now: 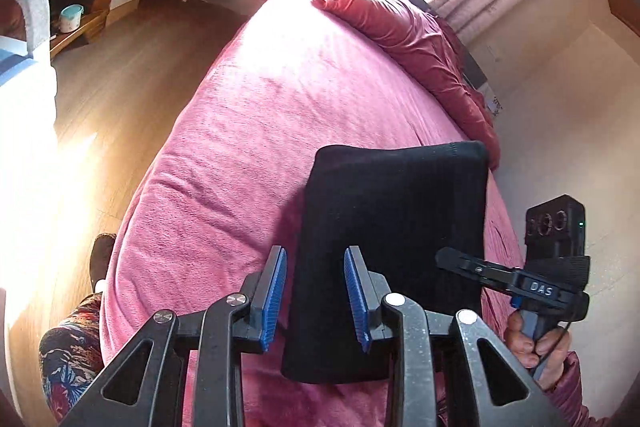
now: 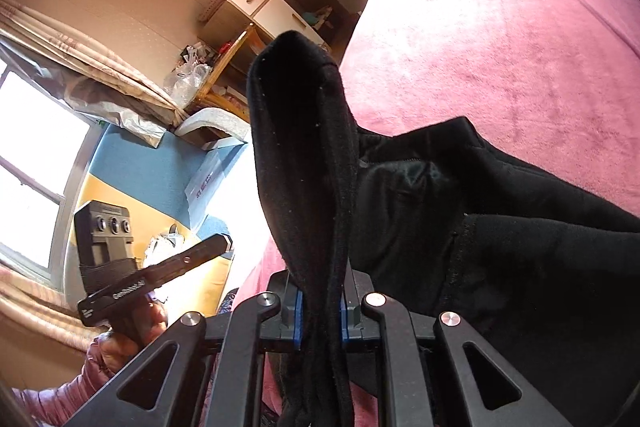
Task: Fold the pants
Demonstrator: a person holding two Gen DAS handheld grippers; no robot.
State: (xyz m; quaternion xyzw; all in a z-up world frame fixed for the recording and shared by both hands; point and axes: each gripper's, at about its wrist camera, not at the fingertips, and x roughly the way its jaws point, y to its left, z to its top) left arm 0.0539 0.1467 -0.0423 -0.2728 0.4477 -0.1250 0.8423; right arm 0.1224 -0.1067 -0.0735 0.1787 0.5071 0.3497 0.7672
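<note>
One pair of soft black pants [image 1: 394, 251] lies on the big bed with the fuzzy pink blanket [image 1: 248, 131], close to the bed's near edge.

The left tongs [image 1: 316, 297] are open. Their two blue pads [image 1: 274, 297] stand apart, with nothing pinched between them. They hang over the near left corner of the folded black pants, and one pad shows over the pink blanket while the other shows over the black cloth.

The right tongs [image 2: 320, 311] are squeezed shut on a thick bunch of the pants, which sticks up past the tips like a floppy hump (the blue pads barely peek out at each side).

There are two tongs, one pair of pants and one bed. A hand [image 1: 534, 343] holds the right tongs' handle.
</note>
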